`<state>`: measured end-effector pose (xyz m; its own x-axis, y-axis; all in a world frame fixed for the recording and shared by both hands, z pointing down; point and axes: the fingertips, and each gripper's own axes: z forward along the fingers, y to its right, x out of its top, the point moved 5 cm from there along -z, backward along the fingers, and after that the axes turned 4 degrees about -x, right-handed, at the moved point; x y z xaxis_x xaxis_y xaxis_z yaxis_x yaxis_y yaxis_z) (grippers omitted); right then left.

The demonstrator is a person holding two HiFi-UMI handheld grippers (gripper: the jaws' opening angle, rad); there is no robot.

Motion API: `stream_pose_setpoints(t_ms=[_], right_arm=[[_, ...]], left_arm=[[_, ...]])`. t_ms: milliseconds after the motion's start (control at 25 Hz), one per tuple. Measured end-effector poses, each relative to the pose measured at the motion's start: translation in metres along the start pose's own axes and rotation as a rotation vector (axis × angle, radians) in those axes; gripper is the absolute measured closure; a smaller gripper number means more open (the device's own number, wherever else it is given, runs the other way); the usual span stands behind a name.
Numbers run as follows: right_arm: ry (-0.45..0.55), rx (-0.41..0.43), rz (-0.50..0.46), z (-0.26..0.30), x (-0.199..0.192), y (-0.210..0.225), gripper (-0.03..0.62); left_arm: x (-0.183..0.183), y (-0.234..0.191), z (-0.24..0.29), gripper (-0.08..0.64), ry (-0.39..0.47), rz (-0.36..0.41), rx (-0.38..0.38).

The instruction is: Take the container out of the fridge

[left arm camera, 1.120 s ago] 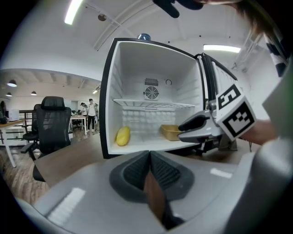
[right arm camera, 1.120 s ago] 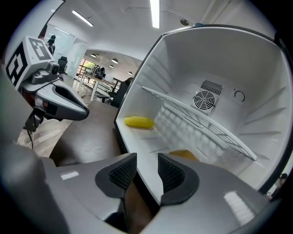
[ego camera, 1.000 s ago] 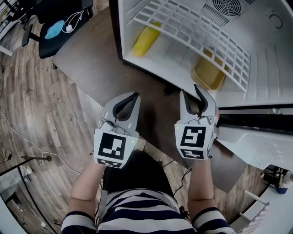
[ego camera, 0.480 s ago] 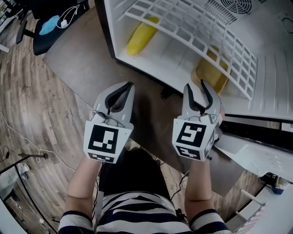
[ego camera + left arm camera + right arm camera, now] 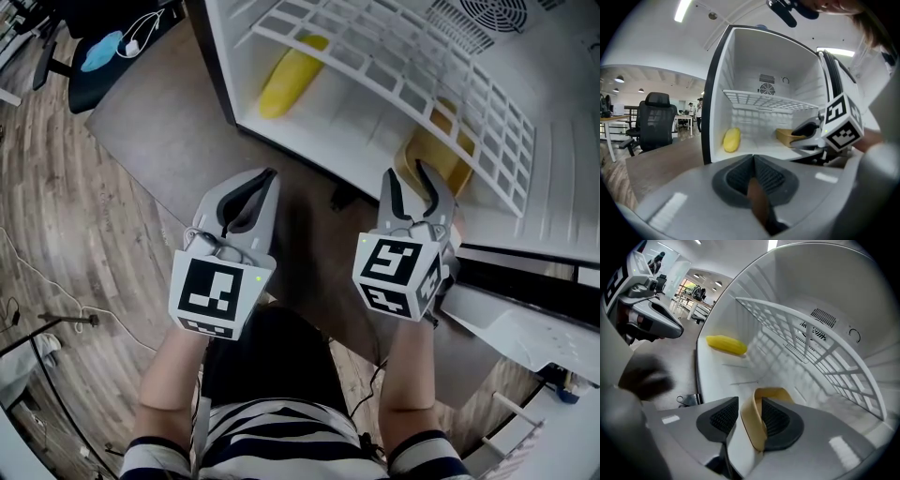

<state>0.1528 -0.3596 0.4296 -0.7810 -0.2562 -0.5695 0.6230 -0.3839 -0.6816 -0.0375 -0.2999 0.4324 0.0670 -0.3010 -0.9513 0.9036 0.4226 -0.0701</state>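
A tan open container [image 5: 433, 150] sits at the right of the fridge floor [image 5: 323, 127], under the white wire shelf [image 5: 403, 66]. My right gripper [image 5: 415, 180] is at the fridge's front edge, just before the container. Its jaws are opening and stand wide. In the right gripper view the container's near wall [image 5: 774, 393] shows between the pads of the right gripper [image 5: 750, 402], and the left pad stands clear of it. My left gripper [image 5: 265, 180] hangs shut over the floor mat, left of the right one, with nothing in it [image 5: 753, 161]. From the left gripper view the container [image 5: 787, 135] sits behind the right gripper.
A yellow corn-like thing [image 5: 291, 75] lies at the left of the fridge floor. The fridge door [image 5: 534, 300] stands open at the right. A black office chair [image 5: 103, 56] is at the far left on the wood floor. Cables run along the floor at left.
Both grippers have moved a little forward toward the fridge. The right gripper's jaws have spread wider and its tips now reach the fridge's front edge. The left gripper stays shut.
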Motion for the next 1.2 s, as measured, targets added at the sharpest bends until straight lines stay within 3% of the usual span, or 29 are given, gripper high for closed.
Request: stream_pose_setpoints(t_ms=[160, 400, 1200], right_arm=[[0.006, 0.000, -0.015, 0.000, -0.001, 0.000, 0.513], [0.011, 0.046, -0.033, -0.004, 0.000, -0.004, 0.544], [0.056, 0.119, -0.093, -0.063, 0.022, -0.039, 0.572]], left_arm=[[-0.001, -0.002, -0.002, 0.560, -0.003, -0.002, 0.009], [0.000, -0.005, -0.011, 0.560, -0.006, 0.007, 0.030], [0.008, -0.014, -0.090, 0.560, 0.032, 0.019, 0.090]])
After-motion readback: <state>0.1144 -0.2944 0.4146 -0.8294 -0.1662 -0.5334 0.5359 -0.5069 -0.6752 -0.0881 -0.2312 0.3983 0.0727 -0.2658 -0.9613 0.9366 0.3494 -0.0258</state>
